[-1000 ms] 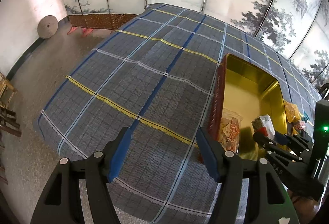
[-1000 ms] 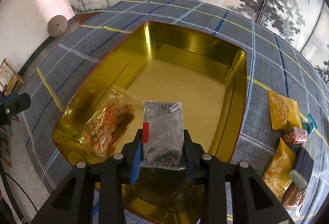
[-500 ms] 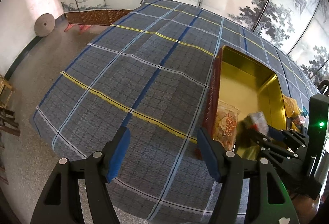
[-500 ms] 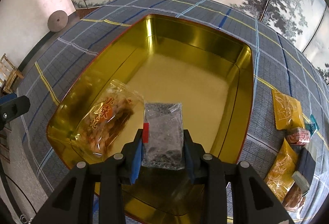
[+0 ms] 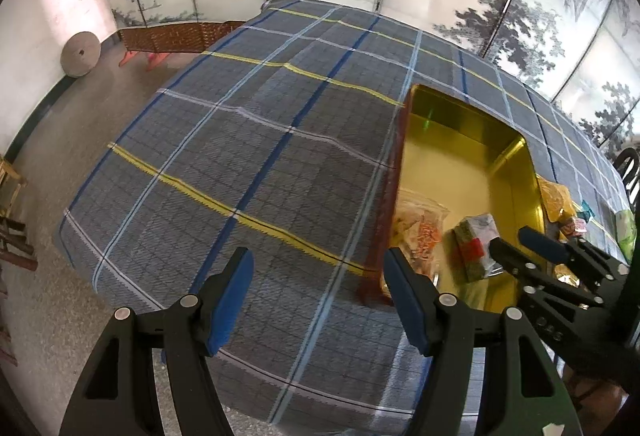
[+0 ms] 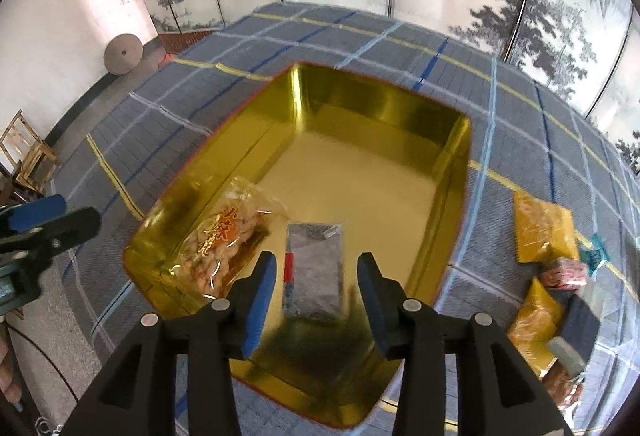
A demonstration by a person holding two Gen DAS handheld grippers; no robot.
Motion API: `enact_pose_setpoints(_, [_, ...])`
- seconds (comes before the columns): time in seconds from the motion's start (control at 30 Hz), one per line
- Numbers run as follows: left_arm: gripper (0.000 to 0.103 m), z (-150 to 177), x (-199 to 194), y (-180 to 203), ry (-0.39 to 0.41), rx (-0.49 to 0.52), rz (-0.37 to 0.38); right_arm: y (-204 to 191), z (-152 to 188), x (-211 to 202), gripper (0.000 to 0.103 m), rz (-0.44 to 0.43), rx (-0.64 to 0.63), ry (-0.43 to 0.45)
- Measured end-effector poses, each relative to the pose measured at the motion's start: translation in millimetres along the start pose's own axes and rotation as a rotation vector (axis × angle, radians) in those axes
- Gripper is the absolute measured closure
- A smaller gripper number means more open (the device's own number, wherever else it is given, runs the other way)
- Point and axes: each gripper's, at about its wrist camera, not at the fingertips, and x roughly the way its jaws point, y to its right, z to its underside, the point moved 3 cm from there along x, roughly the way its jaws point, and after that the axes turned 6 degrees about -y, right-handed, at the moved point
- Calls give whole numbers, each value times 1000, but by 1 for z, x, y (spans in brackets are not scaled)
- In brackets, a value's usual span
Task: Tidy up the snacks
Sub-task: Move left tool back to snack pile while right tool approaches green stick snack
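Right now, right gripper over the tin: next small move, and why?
Probably lift the right gripper clear and head to the yellow packets on the cloth. Its jaws have just opened; the dark packet lies free in the gold tin.

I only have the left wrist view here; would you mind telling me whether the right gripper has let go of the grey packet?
Observer: Yes. The right gripper has just been opening, and the grey packet lies in the gold tin, clear of both pads.
Operator: Thank you. How does it sit beside the orange snack bag?
Observer: The orange snack bag leans against the tin's left wall; the packet lies just right of it.
Operator: What is left outside the tin?
Observer: Two yellow packets and several smaller snacks lie on the cloth to the right.
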Motion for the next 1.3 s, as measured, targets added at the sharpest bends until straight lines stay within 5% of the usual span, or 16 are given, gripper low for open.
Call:
enact_pose_setpoints(0.3, [39,4,-3,48,3,90,36,69,24,-42,59,32,112,50])
enact_pose_setpoints(0.7, [38,14,-5,117,1,218,84,216,92,-74,59,191,367,30])
enact_pose_setpoints(1.03, [37,30,3,170,-27,318,104,239,131,-48,59,121,438,-43])
enact_pose_setpoints(1.3, [37,47,13,205,-52,380,132,240,141,-48,59,160,402,-43])
